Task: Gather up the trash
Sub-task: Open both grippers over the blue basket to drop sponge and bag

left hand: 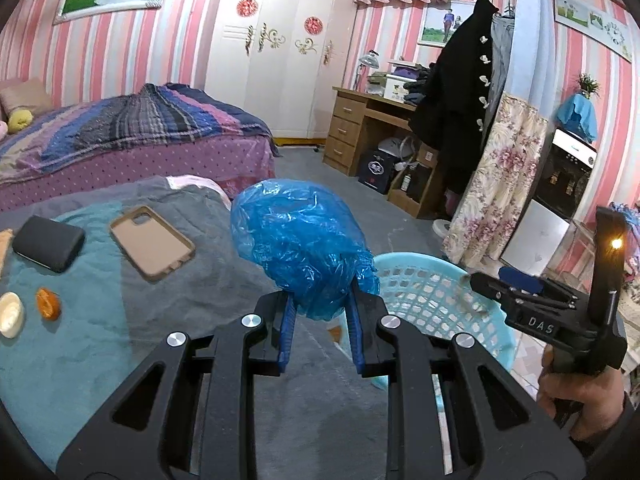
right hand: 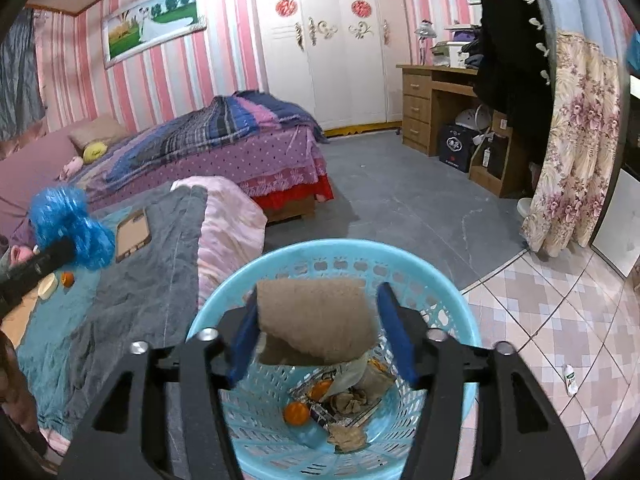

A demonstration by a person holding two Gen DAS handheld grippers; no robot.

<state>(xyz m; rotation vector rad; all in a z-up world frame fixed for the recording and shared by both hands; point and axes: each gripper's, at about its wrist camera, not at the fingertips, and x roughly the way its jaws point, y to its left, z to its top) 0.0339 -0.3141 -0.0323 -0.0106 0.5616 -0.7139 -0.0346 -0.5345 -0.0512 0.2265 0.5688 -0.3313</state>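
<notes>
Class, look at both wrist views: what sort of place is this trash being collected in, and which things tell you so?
Most likely a home bedroom. A made bed with a striped blanket, a white wardrobe against pink striped wallpaper, and a wooden desk with drawers all point to it.

You are facing pink striped walls (right hand: 168, 88), a white wardrobe (right hand: 336, 48), a bed (right hand: 224, 148) with a striped blanket, a wooden desk (left hand: 360, 124) and a grey floor (right hand: 400, 208).
</notes>
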